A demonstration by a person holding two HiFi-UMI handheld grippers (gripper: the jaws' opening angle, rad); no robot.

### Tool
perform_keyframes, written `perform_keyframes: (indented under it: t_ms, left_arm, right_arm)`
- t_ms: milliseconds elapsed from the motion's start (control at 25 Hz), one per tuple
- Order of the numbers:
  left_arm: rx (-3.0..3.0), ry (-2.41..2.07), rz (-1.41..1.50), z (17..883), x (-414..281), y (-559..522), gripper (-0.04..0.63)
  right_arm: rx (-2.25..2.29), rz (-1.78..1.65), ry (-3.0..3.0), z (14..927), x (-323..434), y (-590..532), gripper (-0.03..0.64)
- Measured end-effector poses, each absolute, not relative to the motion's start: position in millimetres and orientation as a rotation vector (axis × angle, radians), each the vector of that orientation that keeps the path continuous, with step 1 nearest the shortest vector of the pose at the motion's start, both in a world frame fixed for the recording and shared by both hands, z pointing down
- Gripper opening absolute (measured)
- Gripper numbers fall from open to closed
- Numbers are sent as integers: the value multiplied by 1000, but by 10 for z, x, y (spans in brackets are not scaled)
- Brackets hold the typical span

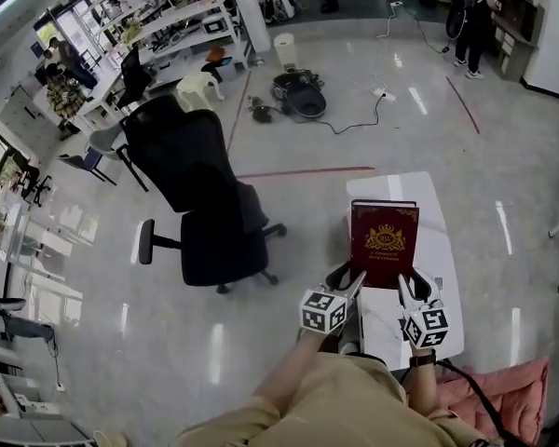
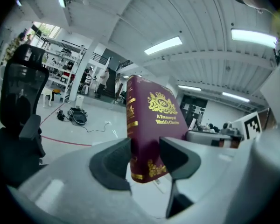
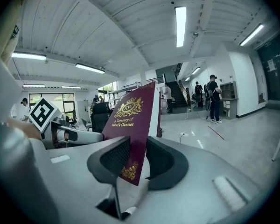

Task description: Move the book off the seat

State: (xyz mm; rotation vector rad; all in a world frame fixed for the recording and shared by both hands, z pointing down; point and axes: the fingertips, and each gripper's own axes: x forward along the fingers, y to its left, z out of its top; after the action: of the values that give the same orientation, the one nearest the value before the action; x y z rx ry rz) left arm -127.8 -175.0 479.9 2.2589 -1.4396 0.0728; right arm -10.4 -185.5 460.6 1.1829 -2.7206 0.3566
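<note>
A maroon hardback book [image 1: 384,240] with gold print is held cover-up over the white table [image 1: 444,277], apart from the black office chair [image 1: 205,203] to its left. My left gripper [image 1: 351,285] is shut on the book's near left corner, on the spine side [image 2: 151,125], with both pads against it. My right gripper [image 1: 406,289] is shut on the near right corner. In the right gripper view the book [image 3: 130,120] stands tilted between the pads. The chair's seat [image 1: 222,245] has nothing on it.
A pink cushion [image 1: 503,394] lies at the lower right by my body. On the floor beyond the chair are a dark bag and cables [image 1: 298,96] and a red tape line [image 1: 307,170]. Shelving [image 1: 182,12] stands at the back left, a person [image 1: 470,17] at the back right.
</note>
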Motion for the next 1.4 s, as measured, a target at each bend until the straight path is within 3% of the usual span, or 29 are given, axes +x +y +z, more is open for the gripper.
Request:
perform_keyframes:
  t_ms: [480, 1400]
  left_arm:
    - [2181, -1311, 169, 5651, -1840, -3528, 186]
    - [1783, -922, 447, 9348, -781, -4508, 141]
  right_arm:
    - [1178, 451, -2604, 5408, -683, -3612, 106]
    - [968, 850, -2166, 9052, 298, -4933, 107]
